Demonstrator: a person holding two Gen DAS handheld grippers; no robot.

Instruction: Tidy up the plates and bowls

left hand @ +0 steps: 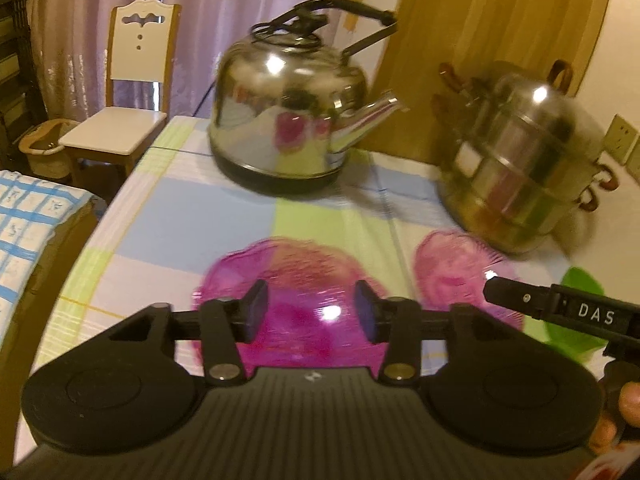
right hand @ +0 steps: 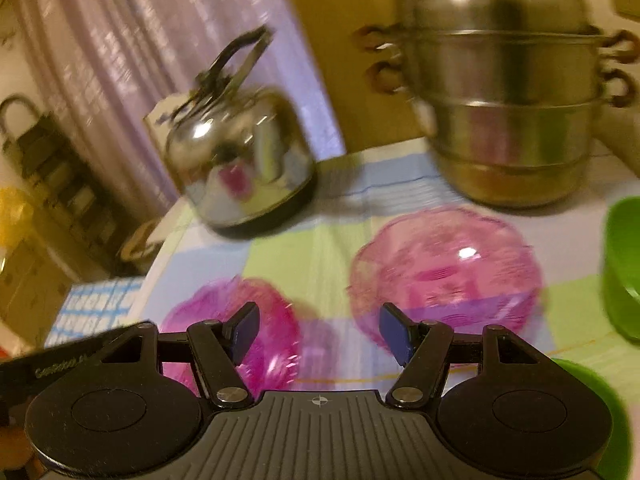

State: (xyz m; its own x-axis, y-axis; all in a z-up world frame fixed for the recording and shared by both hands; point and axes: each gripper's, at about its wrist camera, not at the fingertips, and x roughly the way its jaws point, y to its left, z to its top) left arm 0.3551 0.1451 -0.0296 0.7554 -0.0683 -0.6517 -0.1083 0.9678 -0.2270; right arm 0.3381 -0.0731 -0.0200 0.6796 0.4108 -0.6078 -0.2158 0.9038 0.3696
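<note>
Two handheld grippers hover over a table dressed in a pastel checked cloth (left hand: pixel 168 216). Jaws parted wide and gripping nothing, the left gripper (left hand: pixel 312 308) hangs above a translucent magenta bowl (left hand: pixel 296 280), whose glossy body fills the gap between its blue pads (left hand: pixel 366 310). Just to that bowl's right sits a paler pink bowl (right hand: pixel 444 268), and the right gripper (right hand: pixel 320 334), also spread wide and empty, hovers near the space between the two. A green bowl (right hand: pixel 624 268) lies at the far right edge. Behind them stand a steel kettle (left hand: pixel 288 120) and a tiered steel steamer pot (right hand: pixel 508 120), with a white-backed chair (left hand: pixel 132 92) beside lilac curtains (left hand: pixel 72 28). Motion blur softens finer detail.
</note>
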